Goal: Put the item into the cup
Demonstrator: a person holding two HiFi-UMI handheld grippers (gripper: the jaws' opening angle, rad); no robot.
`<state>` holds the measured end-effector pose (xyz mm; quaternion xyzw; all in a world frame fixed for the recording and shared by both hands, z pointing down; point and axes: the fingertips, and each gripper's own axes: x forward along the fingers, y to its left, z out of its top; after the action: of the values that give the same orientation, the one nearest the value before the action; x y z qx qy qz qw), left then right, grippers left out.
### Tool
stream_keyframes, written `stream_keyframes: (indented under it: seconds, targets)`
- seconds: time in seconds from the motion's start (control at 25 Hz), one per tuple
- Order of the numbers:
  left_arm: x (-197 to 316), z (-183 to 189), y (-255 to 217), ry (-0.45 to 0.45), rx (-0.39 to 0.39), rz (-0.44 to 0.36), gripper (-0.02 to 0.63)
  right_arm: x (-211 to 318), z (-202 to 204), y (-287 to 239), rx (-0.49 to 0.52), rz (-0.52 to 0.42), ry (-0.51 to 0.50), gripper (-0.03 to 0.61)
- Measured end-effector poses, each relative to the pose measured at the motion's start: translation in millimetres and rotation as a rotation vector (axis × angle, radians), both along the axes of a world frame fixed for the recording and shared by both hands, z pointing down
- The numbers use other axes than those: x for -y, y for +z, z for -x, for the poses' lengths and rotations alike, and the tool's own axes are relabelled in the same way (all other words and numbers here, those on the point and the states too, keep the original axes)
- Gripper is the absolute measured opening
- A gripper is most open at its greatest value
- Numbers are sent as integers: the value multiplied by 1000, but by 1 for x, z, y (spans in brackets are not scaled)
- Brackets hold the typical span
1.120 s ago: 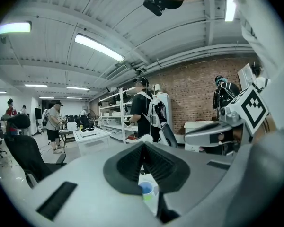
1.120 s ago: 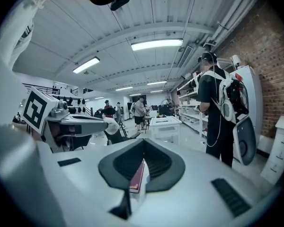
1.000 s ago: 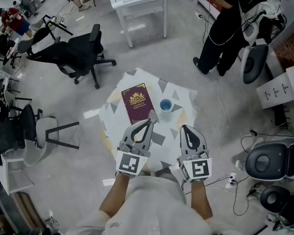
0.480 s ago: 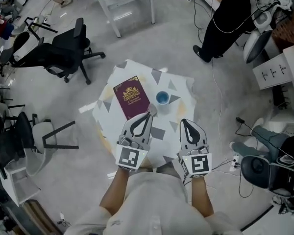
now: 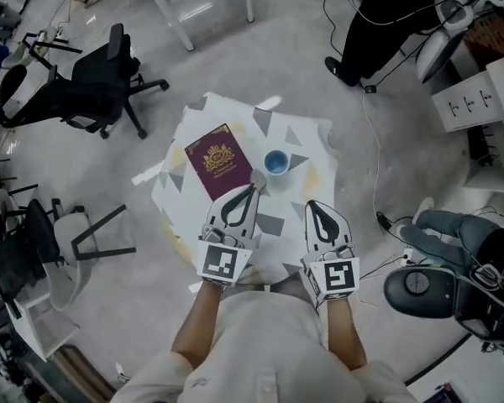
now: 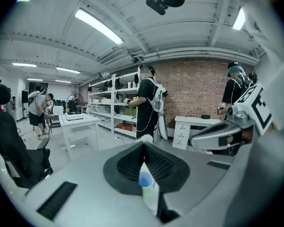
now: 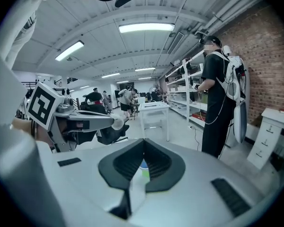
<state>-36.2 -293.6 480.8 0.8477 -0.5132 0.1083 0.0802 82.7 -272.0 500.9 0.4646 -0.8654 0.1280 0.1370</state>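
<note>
— Cup [image 5: 275,162] stands open-mouthed, nothing above its rim! Just a short strip of bare table [image 5: 307,175] cloth between it and the left gripper [image 5: 254,185], jaws pinched on the white item [image 5: 259,177].

— Maroon book [image 5: 220,160] lies flat just left of the cup, a low obstacle. Right gripper [image 5: 312,206] hovers back toward the table's near edge, so the cup's right side is clear.

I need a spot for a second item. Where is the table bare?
Bare: the right part of the table, between the blue cup and the edge, and the far strip beyond the maroon book. Crowded: the middle, where book, cup and the left gripper with its small white item come close.
</note>
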Motion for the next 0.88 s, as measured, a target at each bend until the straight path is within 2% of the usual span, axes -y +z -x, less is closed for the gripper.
stream_keyframes:
  seconds: [0.36, 0.56, 0.88]
  targets:
    - [16, 0, 30, 23, -2, 53, 14, 12, 5, 30, -6, 58, 15, 6]
    - [19, -4, 54, 49, 6, 125, 14, 16, 4, 53, -7, 100, 29, 6]
    - [26, -6, 85, 61, 21, 165, 14, 23, 8, 76, -16, 130, 20, 6]
